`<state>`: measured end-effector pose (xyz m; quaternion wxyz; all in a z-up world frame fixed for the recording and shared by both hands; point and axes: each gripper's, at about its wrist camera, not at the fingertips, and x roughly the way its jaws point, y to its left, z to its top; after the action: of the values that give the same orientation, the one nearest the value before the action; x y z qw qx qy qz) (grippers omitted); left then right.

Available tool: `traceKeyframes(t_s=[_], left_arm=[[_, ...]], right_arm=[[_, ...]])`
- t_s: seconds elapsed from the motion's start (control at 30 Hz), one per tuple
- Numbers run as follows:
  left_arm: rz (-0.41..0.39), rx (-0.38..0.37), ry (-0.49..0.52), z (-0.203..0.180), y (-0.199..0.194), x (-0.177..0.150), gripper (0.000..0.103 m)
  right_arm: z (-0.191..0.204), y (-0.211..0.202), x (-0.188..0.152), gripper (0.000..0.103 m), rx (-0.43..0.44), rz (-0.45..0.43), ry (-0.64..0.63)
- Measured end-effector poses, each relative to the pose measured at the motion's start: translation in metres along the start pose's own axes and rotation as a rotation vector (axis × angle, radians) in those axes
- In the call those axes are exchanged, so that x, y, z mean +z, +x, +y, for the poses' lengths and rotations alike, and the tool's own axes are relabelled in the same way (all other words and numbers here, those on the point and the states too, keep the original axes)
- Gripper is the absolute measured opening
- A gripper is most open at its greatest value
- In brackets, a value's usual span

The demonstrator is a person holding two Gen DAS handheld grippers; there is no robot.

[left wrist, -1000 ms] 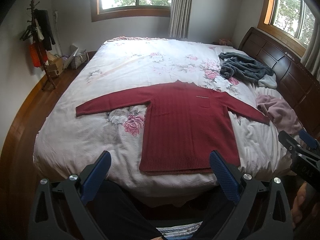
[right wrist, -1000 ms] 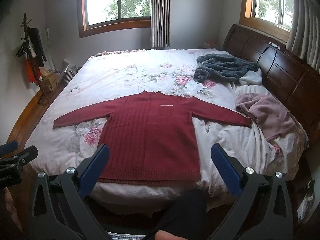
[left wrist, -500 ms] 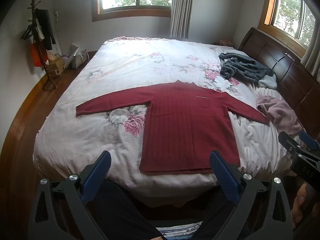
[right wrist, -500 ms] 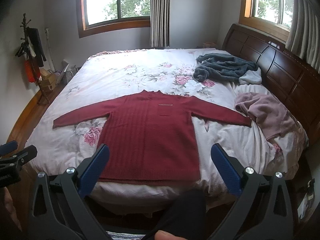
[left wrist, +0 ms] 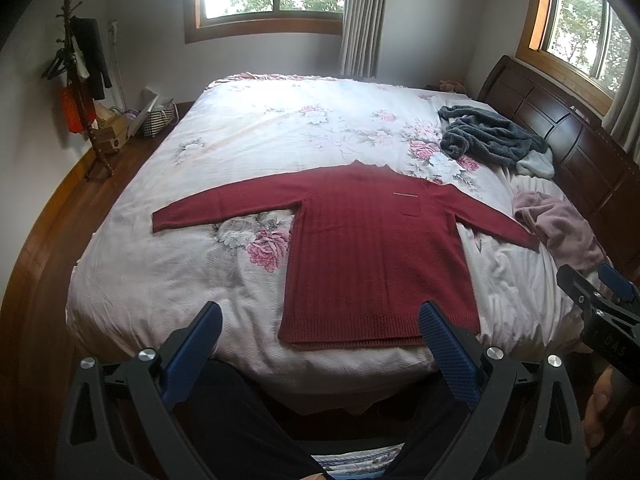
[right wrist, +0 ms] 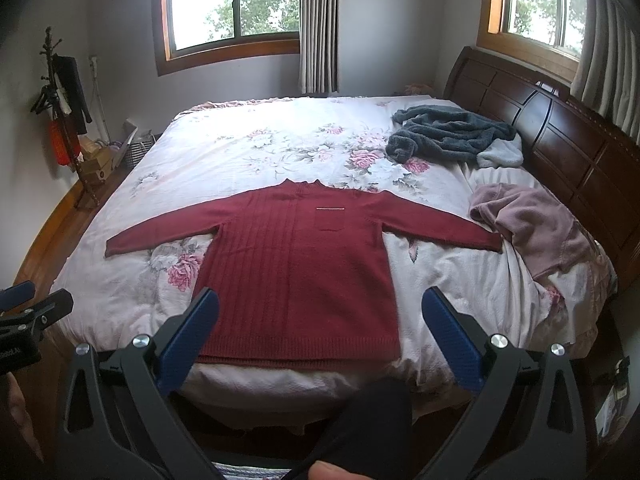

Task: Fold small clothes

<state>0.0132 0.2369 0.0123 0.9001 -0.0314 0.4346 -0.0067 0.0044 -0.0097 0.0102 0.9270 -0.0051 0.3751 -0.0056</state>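
Both claws, left (left wrist: 320,336) and right (right wrist: 320,322), gape empty. Risk: pinching the quilt (right wrist: 248,148) along with the sweater (right wrist: 296,264) bunches the fold.

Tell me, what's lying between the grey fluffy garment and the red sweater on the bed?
Nothing but bare floral bedspread. In the right wrist view, the grey garment and red sweater lie apart.

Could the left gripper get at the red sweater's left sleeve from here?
Probably yes. The left gripper is open and empty, and the sleeve lies flat on the bed with nothing on it, though it needs a forward reach.
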Motion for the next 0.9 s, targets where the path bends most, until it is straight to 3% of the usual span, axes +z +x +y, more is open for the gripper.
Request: traceKeyframes(t_s=[0.47, 0.57, 0.63, 0.77, 0.83, 0.9], left_arm=[[0.015, 0.008, -0.006, -0.003, 0.01, -0.001, 0.099], [-0.019, 0.03, 0.0, -0.005, 0.018, -0.003, 0.099], [-0.045, 0.002, 0.002, -0.008, 0.026, -0.006, 0.099], [-0.026, -0.072, -0.059, 0.003, 0.061, -0.006, 0.099], [-0.027, -0.13, -0.089, 0.01, 0.075, -0.006, 0.099], [-0.038, -0.139, -0.12, 0.014, 0.089, -0.007, 0.099]], right_arm=[[0.0, 0.011, -0.01, 0.1, -0.007, 0.018, 0.006], [-0.003, 0.023, -0.011, 0.1, -0.022, 0.013, 0.003], [-0.011, 0.037, -0.013, 0.1, -0.035, -0.016, -0.002], [-0.046, 0.073, -0.016, 0.1, 0.012, -0.025, 0.019], [-0.079, 0.097, -0.016, 0.1, 0.014, 0.011, 0.112], [-0.12, 0.122, -0.019, 0.1, 0.05, 0.049, 0.239]])
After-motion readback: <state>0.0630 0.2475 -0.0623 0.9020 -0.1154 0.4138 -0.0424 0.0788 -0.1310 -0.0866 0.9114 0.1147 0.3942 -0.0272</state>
